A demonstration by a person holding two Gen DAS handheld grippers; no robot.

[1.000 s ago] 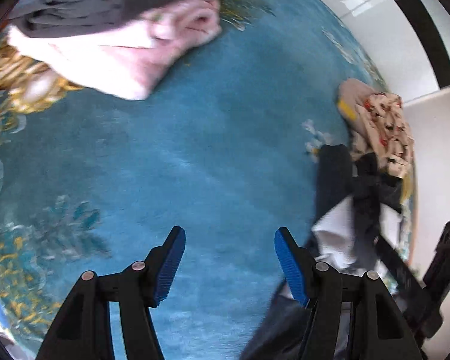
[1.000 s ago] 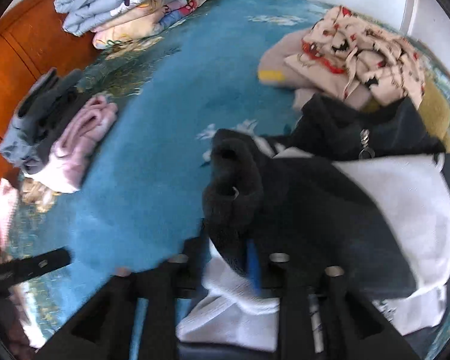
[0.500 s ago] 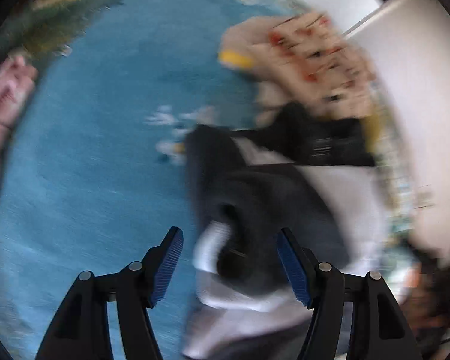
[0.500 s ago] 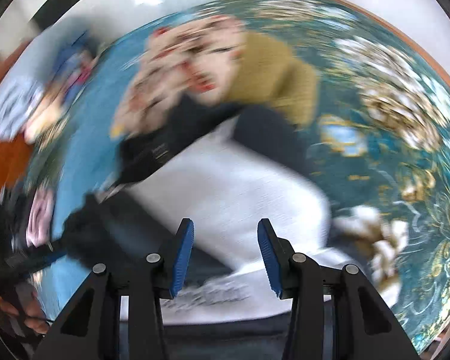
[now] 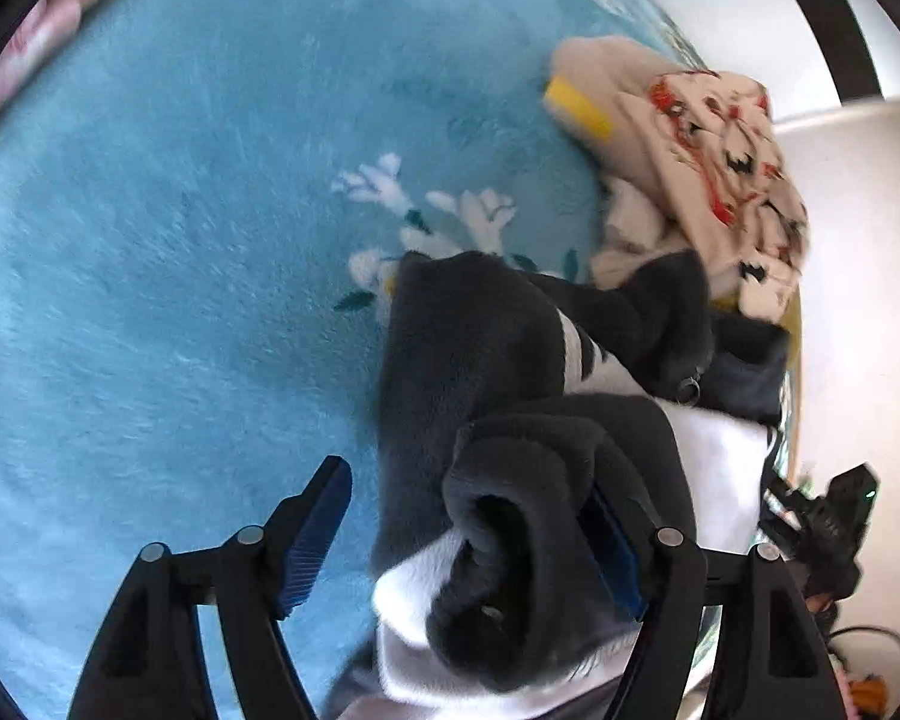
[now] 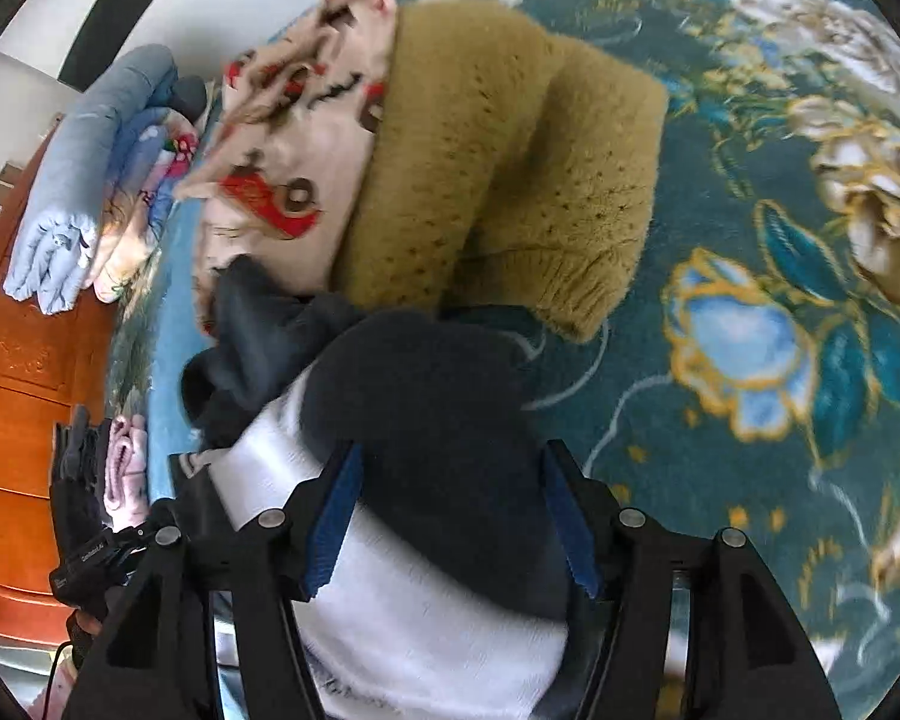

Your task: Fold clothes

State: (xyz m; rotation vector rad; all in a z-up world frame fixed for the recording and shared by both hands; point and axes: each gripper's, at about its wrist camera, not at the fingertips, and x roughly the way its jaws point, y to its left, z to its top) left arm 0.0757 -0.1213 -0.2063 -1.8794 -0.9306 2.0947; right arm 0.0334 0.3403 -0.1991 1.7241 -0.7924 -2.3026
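Garment under inspection: a dark grey and white fleece top [image 5: 510, 372] lies bunched on the blue rug [image 5: 180, 240], its far end running into the heap of unfolded clothes [image 5: 702, 168] by the wall.

Your left gripper [image 5: 468, 534] stands wide apart, and a rolled dark sleeve end sits between its fingers, against the right-hand pad; it is not clenched on anything. Your right gripper [image 6: 450, 516] is likewise spread, straddling a dark hump of the same top with white fleece below; no pinch shows there either. The mustard sweater [image 6: 498, 168] and the patterned cream piece [image 6: 282, 150] lie just behind.

Judgement: the step in hand is taking hold of this top at two points, to draw it away from the heap and lay it flat. The next move calls for closing each gripper on a single layer near an edge, not on the thick roll, and keeping the neighbouring sweater out of the bite.

Change noted: a second ago your left gripper hung over bare rug and your right was clamped on the dark fleece. Now both are released and set over the top.
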